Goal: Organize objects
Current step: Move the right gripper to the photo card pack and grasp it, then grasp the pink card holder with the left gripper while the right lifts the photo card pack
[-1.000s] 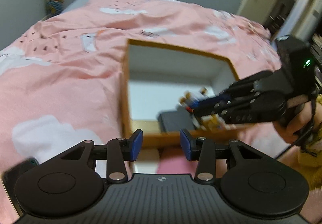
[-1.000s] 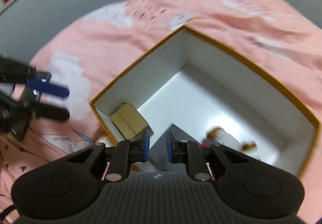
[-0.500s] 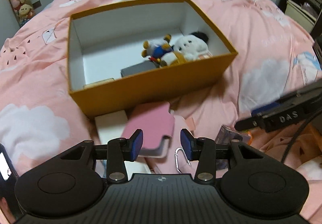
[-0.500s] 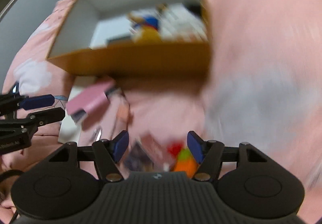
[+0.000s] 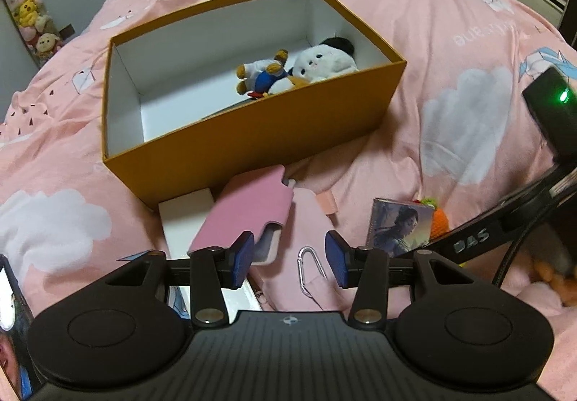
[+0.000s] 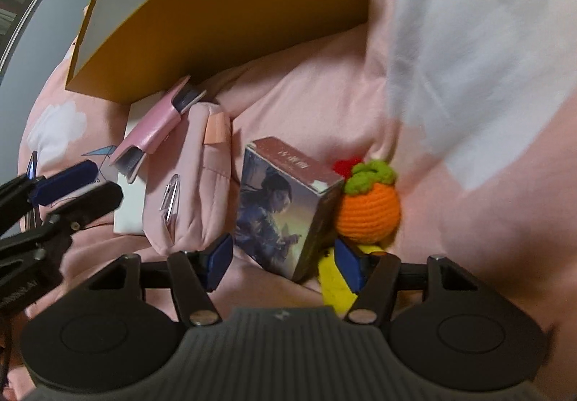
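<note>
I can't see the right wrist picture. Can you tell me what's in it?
Open right tongs hover over a small picture box standing on a pink bedspread. A crocheted orange fruit touches it on one side, a pink pouch lies on the other, and an orange cardboard box sits behind.

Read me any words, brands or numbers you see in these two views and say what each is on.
"DAS": white letters on the right gripper's black arm, seen in the left wrist view.
Mirrored pale lettering on the pink duvet: not readable.
Characters on the red top of the illustrated card box: too blurred.
Lettering on the left gripper's body, at the right wrist view's left edge: too blurred.
</note>
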{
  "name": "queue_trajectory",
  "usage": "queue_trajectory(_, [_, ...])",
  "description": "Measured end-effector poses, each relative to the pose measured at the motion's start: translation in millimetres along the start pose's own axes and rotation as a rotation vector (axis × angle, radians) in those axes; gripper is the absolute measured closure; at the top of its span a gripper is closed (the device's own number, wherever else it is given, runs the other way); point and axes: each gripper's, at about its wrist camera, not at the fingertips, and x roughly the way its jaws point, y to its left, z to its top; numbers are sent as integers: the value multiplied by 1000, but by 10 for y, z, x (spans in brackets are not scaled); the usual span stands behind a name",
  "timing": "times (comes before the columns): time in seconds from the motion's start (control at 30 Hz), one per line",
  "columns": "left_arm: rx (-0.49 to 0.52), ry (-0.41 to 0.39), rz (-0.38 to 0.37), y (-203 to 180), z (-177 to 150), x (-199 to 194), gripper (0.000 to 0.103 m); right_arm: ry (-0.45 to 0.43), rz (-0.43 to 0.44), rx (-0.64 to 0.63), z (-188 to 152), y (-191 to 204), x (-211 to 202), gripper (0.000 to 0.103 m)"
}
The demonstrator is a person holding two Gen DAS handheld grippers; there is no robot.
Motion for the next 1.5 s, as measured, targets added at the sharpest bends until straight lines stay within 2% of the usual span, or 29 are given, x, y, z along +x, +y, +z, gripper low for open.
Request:
queue_trajectory(0.03, [-1,-4,3,9,7,0,47,-6,-8,3,4,-2,38,45])
queue_trajectory(0.13, [2,-14,16,26,14,6,46,-15,4,24,43,-21,126,48])
queue_trajectory(0.2, [4,-13,20,44,20,25,46,-24,6,26,49,-11,136,56])
queue_trajectory(0.23, [6,-11,21,55,26,36,46,-33,2,19,42,5,118,62])
queue_trajectory(0.43, [98,10,25,71,135,137,45,-123,-10,-50,6,166,-137,77])
queue_trajectory(0.53, [187,33,15,21,216,196,43,-169,-35,-94,30,257,-284,78])
queue_trajectory(0.67, [308,72,6,-79,294,320,42,-225,-123,-166,77,346,-457,79])
queue_trajectory(0.8, [367,117,3,-113,375,474,42,-227,-191,-218,175,370,-455,79])
queue_trajectory(0.93, [412,186,-4,-116,439,616,42,-161,-196,-230,258,336,-346,78])
queue_trajectory(1.07, [474,265,3,-129,451,776,44,-113,-155,-220,315,300,-300,75])
queue_trajectory(1.27, [535,313,22,-172,439,952,48,-82,-145,-232,402,286,-234,74])
queue_trajectory(1.37, [549,326,15,-177,449,950,54,-67,-140,-226,394,274,-245,74])
queue_trajectory(1.4, [548,328,13,-164,456,935,58,-62,-139,-223,384,269,-249,74])
queue_trajectory(1.5, [512,333,14,-53,507,851,66,-46,-134,-209,340,229,-252,73])
